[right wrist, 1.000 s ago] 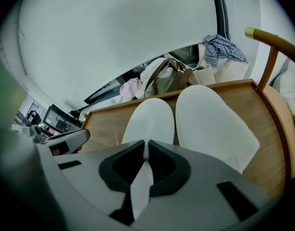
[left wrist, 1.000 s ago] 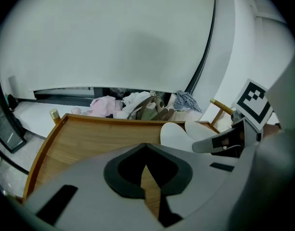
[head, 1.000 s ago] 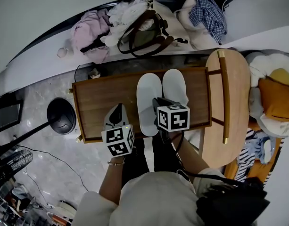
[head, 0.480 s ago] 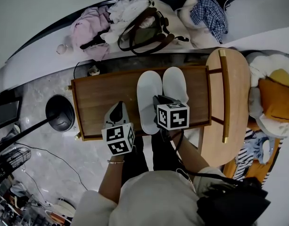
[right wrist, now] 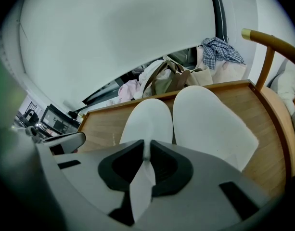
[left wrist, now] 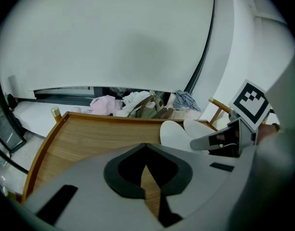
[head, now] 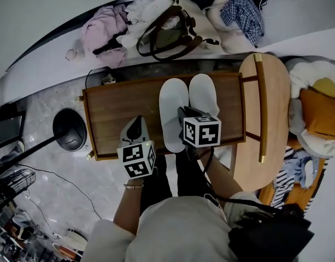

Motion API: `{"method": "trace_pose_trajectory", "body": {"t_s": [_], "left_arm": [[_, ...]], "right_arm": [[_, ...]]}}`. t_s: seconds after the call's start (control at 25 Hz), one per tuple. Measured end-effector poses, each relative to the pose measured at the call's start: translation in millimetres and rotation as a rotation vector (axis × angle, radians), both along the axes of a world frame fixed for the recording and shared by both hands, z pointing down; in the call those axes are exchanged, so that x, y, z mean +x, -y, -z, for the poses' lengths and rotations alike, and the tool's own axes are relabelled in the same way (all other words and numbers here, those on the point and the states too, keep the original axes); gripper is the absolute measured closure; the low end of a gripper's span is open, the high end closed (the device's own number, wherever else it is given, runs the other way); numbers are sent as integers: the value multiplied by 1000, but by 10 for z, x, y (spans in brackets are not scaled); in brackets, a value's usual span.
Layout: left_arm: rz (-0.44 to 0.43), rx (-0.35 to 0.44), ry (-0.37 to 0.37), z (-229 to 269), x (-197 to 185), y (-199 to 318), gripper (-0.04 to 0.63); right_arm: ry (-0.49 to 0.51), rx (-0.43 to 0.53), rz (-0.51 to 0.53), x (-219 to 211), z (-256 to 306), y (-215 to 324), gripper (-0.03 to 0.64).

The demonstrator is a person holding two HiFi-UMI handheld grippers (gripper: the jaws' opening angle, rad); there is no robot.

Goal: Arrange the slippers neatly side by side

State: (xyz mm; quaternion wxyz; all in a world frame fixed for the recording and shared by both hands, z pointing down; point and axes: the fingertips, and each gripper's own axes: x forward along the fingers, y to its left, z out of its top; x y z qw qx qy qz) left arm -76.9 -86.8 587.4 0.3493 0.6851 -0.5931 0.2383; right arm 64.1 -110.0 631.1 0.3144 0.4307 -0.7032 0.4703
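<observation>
Two white slippers lie side by side, toes pointing away, on a wooden tray table. The left slipper touches the right slipper along its length. My right gripper reaches over the near part of the left slipper. In the right gripper view its jaws pinch a thin white fold of the left slipper, with the right slipper beside it. My left gripper hovers over bare wood left of the slippers. Its jaws are shut with nothing in them.
A round wooden side table stands right of the tray. Bags and clothes are piled on the white ledge behind. A black round base sits on the floor to the left. Cushions lie at far right.
</observation>
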Motion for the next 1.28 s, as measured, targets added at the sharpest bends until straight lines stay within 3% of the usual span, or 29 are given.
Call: {"method": "trace_pose_trajectory", "body": {"t_s": [0.28,0.44,0.64,1.28], "left_arm": [[3,9,3,31,-35,-34,592],[10,13,2,37,-56,-80,592],[17,24,0,75,-65,-123,592],[31,100,-8,398,16,-215,592]], "right_arm": [[9,17,-5,-6,31,-8,563],[0,24,-10,-10,34,-24,505],[-2,37,-13,5,83,-45,489],[-11,123,-26,198,496,-176,483]]}}
